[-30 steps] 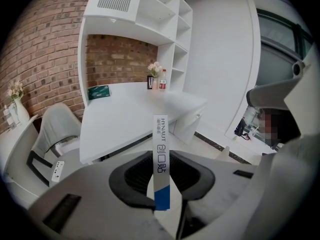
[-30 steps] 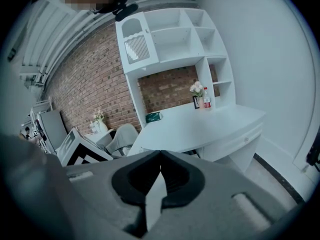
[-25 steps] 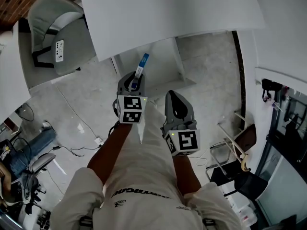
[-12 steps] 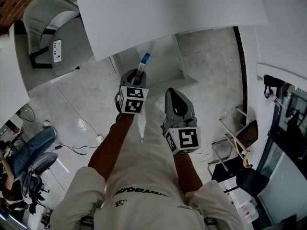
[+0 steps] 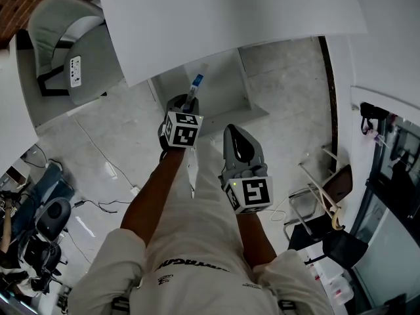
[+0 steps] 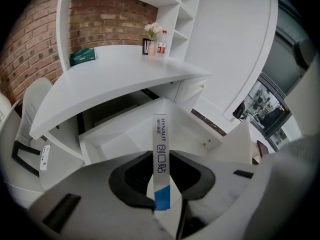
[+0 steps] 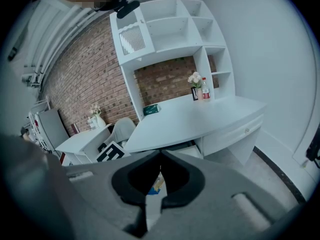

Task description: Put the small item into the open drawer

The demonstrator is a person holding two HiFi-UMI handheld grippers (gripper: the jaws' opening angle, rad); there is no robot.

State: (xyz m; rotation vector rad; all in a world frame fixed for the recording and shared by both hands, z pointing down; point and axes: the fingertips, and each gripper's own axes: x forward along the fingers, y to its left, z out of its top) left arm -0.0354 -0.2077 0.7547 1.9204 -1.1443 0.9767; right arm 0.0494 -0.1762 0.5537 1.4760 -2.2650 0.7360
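Note:
A slim white strip with a blue end and printed lettering (image 6: pixel 160 134) stands up between the jaws of my left gripper (image 6: pixel 162 159), which is shut on it. In the head view the strip (image 5: pixel 195 84) pokes out ahead of the left gripper (image 5: pixel 186 102), over the open white drawer (image 5: pixel 220 87) under the desk. From the left gripper view the drawer (image 6: pixel 125 134) lies open straight below the strip. My right gripper (image 5: pixel 234 131) hangs beside the left one, nearer my body. Its jaws meet at the tips (image 7: pixel 160 155) with nothing between them.
The curved white desk (image 5: pixel 230 18) overhangs the drawer; on it stand a green box (image 6: pixel 82 56), flowers (image 6: pixel 152 31) and a bottle (image 6: pixel 161 41). A grey chair (image 5: pixel 72 44) sits at left, cables (image 5: pixel 111 169) cross the floor, a folding chair (image 5: pixel 328 195) at right.
My left gripper has sunk and moved forward toward the drawer with the strip in it. The right gripper has stayed where it was.

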